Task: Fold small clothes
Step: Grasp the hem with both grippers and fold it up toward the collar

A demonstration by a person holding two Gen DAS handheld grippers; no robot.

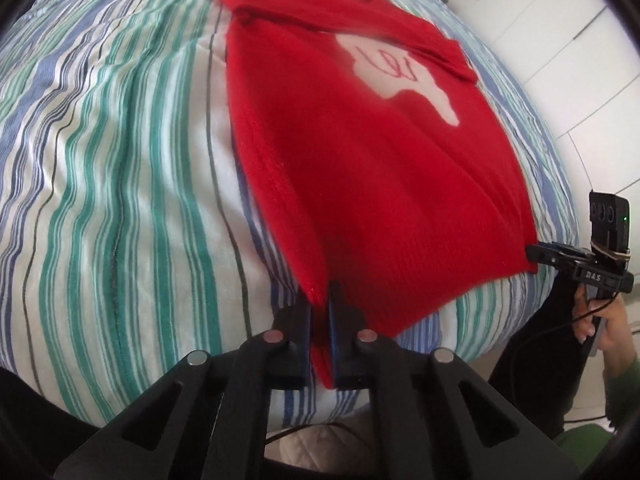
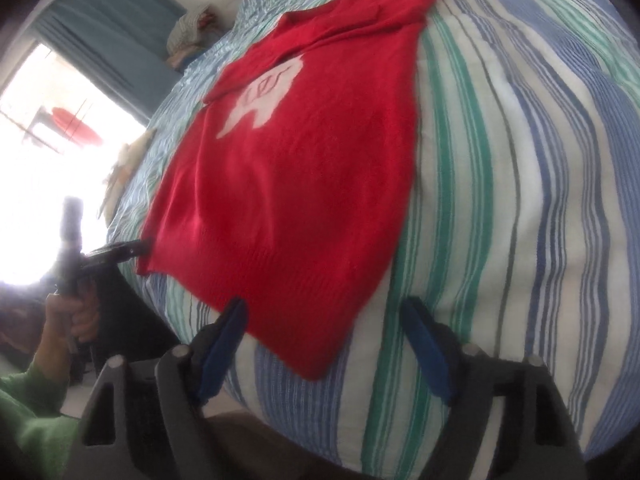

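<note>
While one red sweater (image 1: 360, 184) lies flat, the left tool (image 1: 320, 320) pinches its hem.

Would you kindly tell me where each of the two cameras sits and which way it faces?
Left wrist: on the left tool, looking along the red knitted sweater on the striped bedcover; its fingers are shut on the hem corner, and the right tool and hand show at right.
Right wrist: on the right tool, open at the opposite hem corner, facing up the bed; the left tool shows at left.
Shared: sweater, bedcover, both tools.
</note>
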